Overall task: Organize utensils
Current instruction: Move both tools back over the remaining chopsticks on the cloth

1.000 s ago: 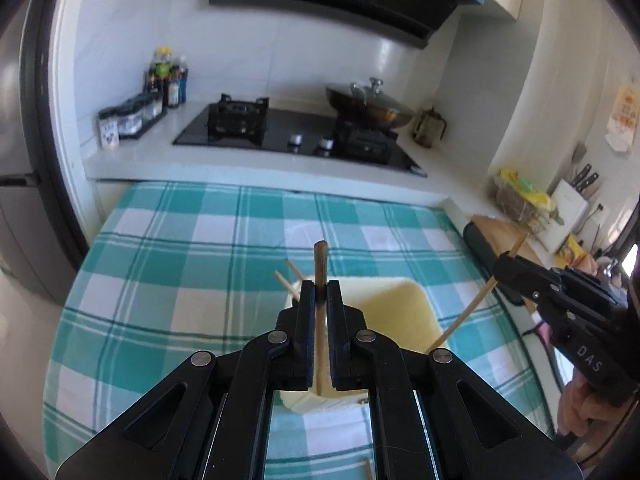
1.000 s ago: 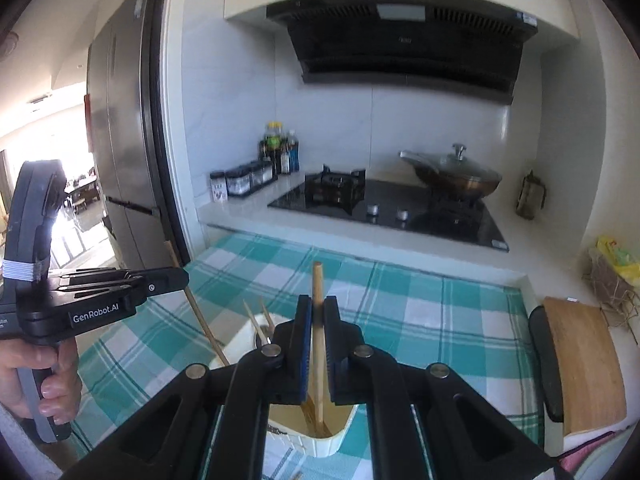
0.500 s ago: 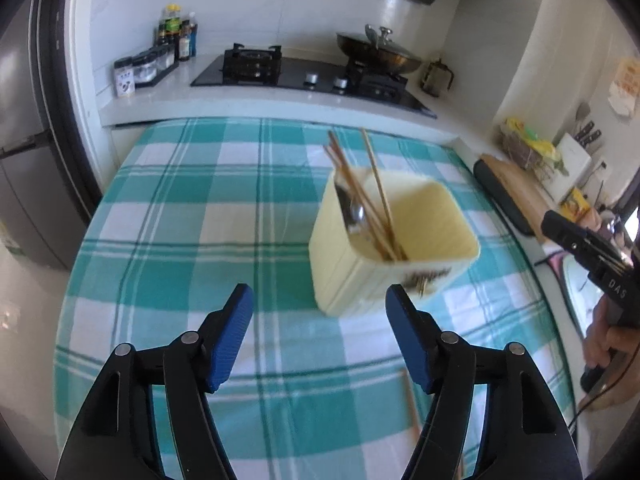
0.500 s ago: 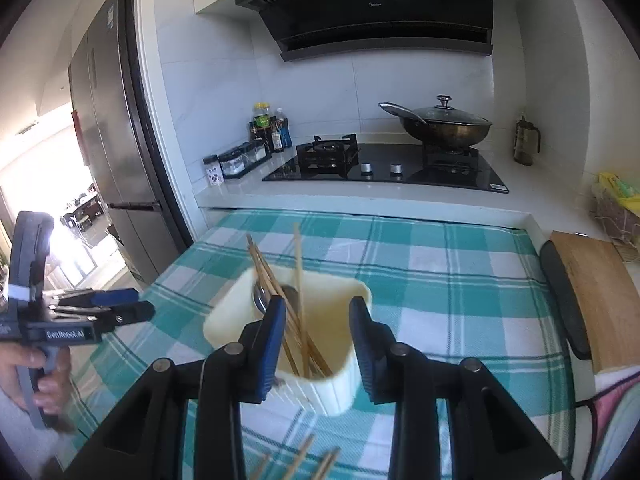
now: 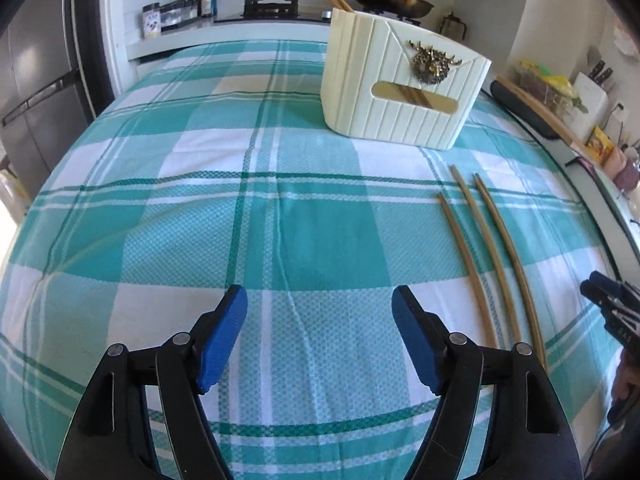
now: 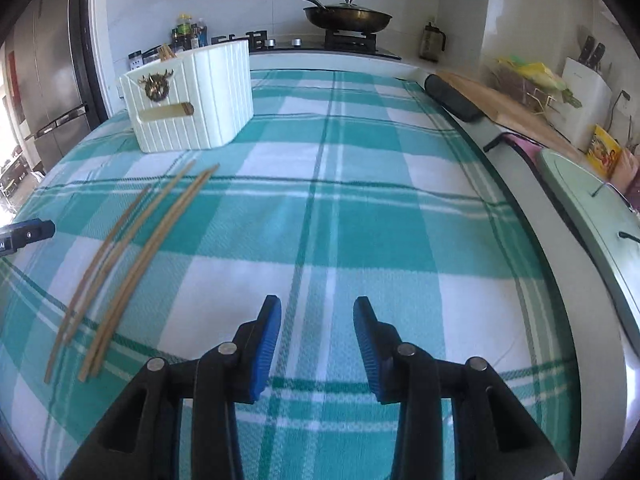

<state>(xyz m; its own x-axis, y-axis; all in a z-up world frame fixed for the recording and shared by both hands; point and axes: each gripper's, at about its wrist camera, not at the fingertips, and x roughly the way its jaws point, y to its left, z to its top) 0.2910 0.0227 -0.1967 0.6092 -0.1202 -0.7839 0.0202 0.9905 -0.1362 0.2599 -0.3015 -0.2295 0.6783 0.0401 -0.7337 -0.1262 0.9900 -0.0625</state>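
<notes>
A cream utensil holder [image 5: 404, 80] stands on the checked tablecloth, with chopstick tips sticking out of its top; it also shows in the right wrist view [image 6: 192, 98]. Three loose wooden chopsticks [image 5: 492, 256] lie on the cloth in front of it, and show in the right wrist view [image 6: 128, 256] too. My left gripper [image 5: 319, 320] is open and empty, low over the cloth, left of the chopsticks. My right gripper [image 6: 317, 328] is open and empty, right of the chopsticks.
The teal checked tablecloth [image 5: 240, 220] covers the table. Behind it a counter carries a hob, a lidded pan [image 6: 347, 16] and spice jars [image 5: 176, 12]. A cutting board [image 6: 508, 108] and a knife block [image 6: 584, 92] stand at the right. A fridge is at the left.
Both grippers held chopsticks over the holder, opened and dropped them in. Both have since pulled back and come down low over the cloth near the loose chopsticks.
</notes>
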